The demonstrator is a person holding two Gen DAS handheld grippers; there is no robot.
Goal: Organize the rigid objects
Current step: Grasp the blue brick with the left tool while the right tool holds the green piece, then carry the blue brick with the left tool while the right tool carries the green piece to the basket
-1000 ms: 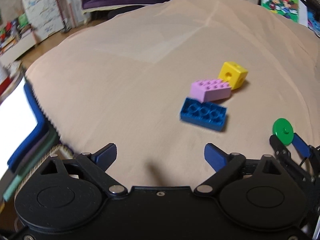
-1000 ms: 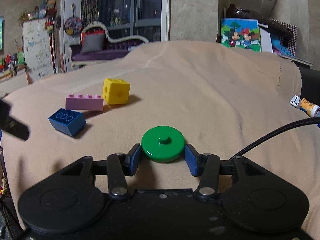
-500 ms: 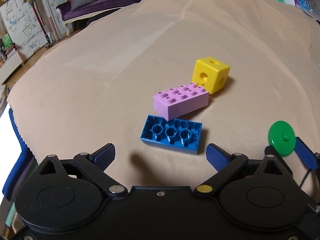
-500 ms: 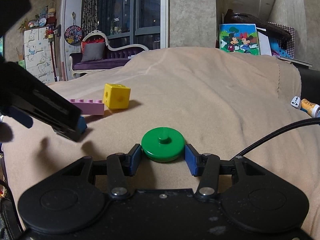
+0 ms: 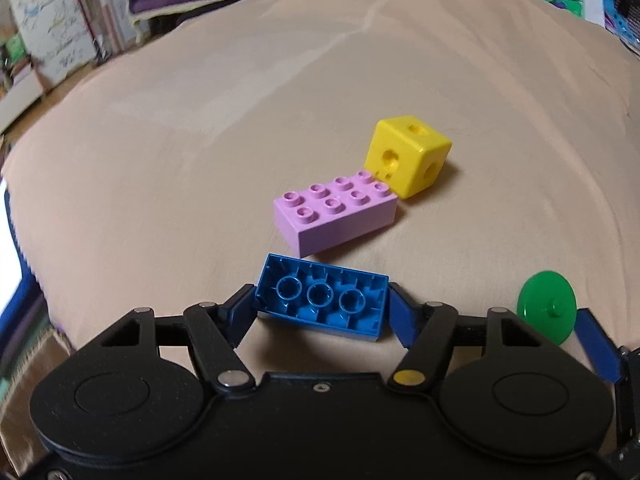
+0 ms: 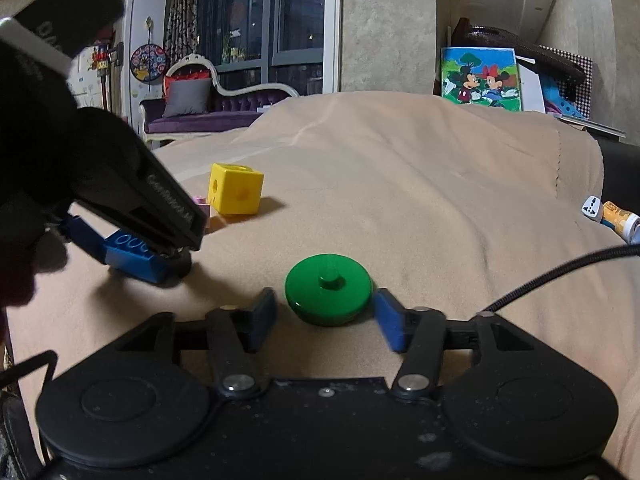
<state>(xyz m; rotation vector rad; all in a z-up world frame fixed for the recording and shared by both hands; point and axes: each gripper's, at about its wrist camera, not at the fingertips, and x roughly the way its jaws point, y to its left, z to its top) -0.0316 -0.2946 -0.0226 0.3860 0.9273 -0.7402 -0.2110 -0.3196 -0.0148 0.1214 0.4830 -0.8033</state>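
Observation:
An upside-down blue brick [image 5: 322, 304] lies on the beige cloth, and my left gripper [image 5: 322, 314] has its closing jaws on the brick's two short ends. From the right wrist view this gripper [image 6: 132, 248] angles down onto the brick [image 6: 128, 258]. Just beyond lie a pink brick [image 5: 336, 216] and a yellow cube [image 5: 412, 156] with holes, touching each other. A green disc [image 6: 328, 294] with a small knob rests flat on the cloth between the opening jaws of my right gripper [image 6: 324, 306], and a gap shows on each side of it.
The beige cloth [image 5: 200, 140] covers a wide, rounded surface that drops off at the left edge. A black cable [image 6: 560, 276] and a white plug adapter [image 6: 592, 208] lie at the right. A cartoon picture board [image 6: 480, 76] and a purple sofa [image 6: 208, 116] stand behind.
My left gripper came forward over the blue brick and closed its wide jaws onto it. My right gripper's jaws, which pressed the green disc, have parted from it; the disc stayed put.

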